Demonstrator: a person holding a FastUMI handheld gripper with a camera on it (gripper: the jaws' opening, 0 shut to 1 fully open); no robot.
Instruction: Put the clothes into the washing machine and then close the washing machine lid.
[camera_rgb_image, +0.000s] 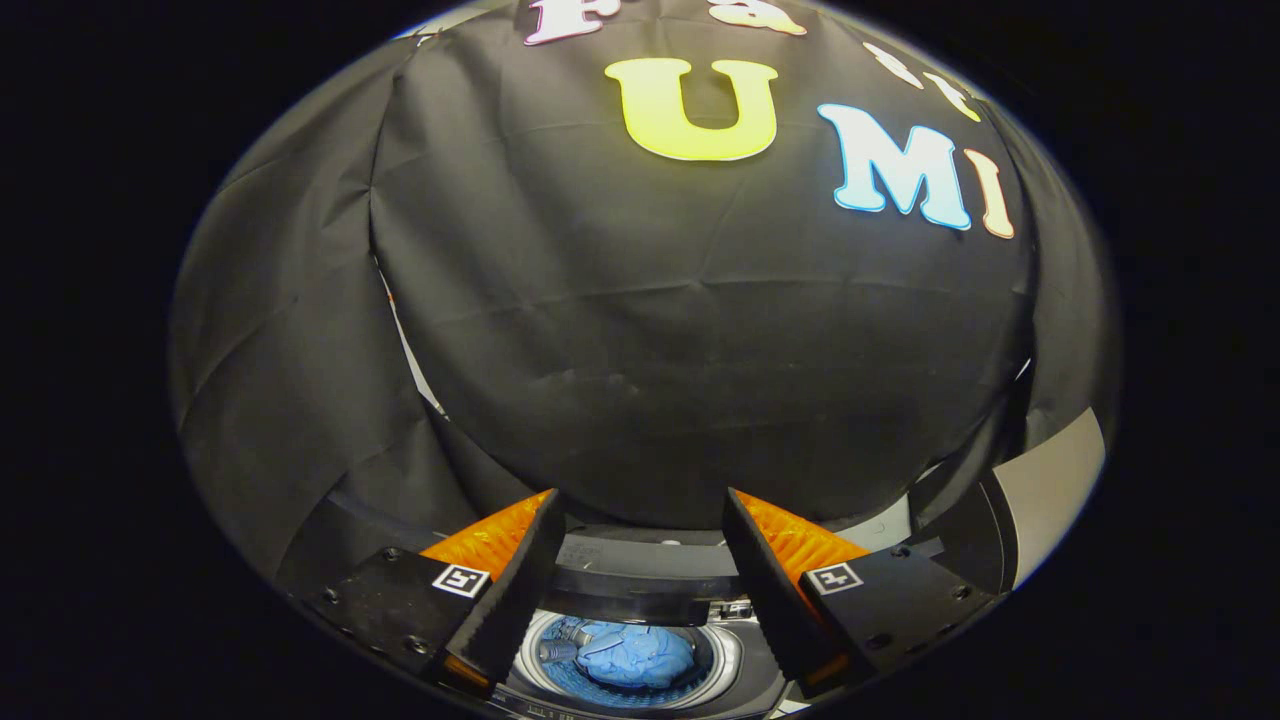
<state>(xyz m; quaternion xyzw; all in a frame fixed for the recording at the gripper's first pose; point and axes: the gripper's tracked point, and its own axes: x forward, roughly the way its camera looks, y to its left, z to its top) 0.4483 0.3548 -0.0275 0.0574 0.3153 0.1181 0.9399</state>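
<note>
Below the claw (640, 520), between its two fingers and low down: blue clothes (632, 655) bunched inside the round drum of the washing machine (735, 655), opening uncovered. Claw fingers spread wide apart, gripping nothing, held well above the clothes. Beyond the fingertips, dark raised lid (640, 575), then black booth cloth (690, 380).

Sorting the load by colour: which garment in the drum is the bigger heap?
The blue garment, bunched across the drum; the grey piece only peeks out beside it. The gripper hangs above, jaws open, holding nothing.
</note>
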